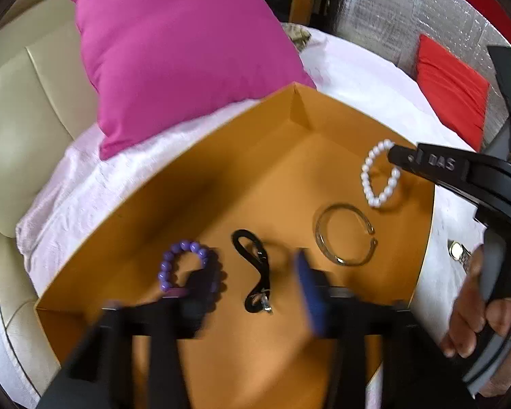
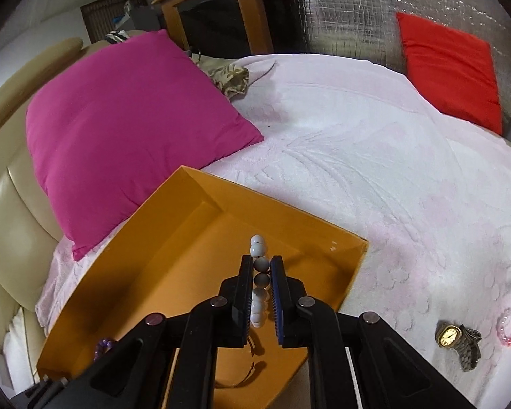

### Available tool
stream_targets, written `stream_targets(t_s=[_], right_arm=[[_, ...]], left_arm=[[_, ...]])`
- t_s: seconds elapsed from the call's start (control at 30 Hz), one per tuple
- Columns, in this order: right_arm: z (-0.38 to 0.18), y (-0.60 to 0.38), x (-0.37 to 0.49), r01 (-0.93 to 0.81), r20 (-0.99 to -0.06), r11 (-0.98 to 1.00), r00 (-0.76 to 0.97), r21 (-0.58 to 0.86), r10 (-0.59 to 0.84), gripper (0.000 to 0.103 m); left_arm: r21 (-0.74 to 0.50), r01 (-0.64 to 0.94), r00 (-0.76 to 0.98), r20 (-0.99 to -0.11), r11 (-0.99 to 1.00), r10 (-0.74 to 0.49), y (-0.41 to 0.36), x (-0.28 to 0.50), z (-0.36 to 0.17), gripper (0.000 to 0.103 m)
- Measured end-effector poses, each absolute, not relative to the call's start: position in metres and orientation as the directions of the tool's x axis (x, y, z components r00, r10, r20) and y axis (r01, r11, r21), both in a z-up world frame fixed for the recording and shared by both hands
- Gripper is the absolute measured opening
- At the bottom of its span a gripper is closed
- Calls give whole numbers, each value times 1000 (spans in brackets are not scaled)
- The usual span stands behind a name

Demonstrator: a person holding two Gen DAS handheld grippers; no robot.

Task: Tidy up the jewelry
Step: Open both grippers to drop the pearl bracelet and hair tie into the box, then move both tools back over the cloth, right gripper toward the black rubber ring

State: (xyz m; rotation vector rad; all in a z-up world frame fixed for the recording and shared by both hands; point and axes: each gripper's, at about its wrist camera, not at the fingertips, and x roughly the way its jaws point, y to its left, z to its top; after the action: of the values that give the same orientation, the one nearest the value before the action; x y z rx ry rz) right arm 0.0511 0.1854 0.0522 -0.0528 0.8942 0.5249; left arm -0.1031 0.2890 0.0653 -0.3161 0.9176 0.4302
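Note:
An open orange box (image 1: 221, 184) lies on the bed. On its floor are a purple bead bracelet (image 1: 173, 259), a black cord (image 1: 255, 266) and a clear bangle (image 1: 344, 235). My left gripper (image 1: 252, 262) is open low over the box. The cord lies between its blurred fingers and the purple bracelet sits against the left finger. My right gripper (image 2: 261, 259) is shut on a white bead bracelet (image 2: 258, 243), which hangs over the box's right side. The left wrist view shows that gripper (image 1: 393, 153) pinching the white bracelet (image 1: 380, 177) at its top.
A gold-faced watch (image 2: 456, 339) and a pink bracelet (image 2: 509, 325) lie on the pale bedspread (image 2: 357, 156) right of the box. A magenta pillow (image 2: 119, 129) leans behind the box and a red cushion (image 2: 453, 68) lies at the far right. A person's hand (image 1: 473, 310) holds the right gripper.

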Motion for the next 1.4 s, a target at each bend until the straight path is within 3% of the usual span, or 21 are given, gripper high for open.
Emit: stream_targets(t_s=[0.13,0.2,0.27,0.33,0.87,1.1,1.4], right_arm=[[65,165,48,-450,-720,866,524,219,455,16],[74,152,48,-445,-696,859,533,253,481,22],[83,136,47,-435,-669,854,547,287,503,49],[92,123,47,-424,-636,849,570,315,521,67],[126,-14,29,-232,-625,938,700,257,344,67],[135,-102,14,-81,-620,965,752,248,223,67],[123,-213,-18,99,-648,965,757,244,86,67]], left_arm=[[-14,-485,558,-775,874,297,281,-104,75,60],[-1,-485,565,-764,874,313,278,-103,78,60],[12,-486,571,-752,874,328,276,-101,80,60],[26,-489,579,-738,872,347,274,-100,84,61],[71,-502,657,-617,862,433,247,-103,108,67],[130,-431,718,-549,893,427,205,-97,118,69],[195,-300,772,-525,934,358,140,-82,116,70]])
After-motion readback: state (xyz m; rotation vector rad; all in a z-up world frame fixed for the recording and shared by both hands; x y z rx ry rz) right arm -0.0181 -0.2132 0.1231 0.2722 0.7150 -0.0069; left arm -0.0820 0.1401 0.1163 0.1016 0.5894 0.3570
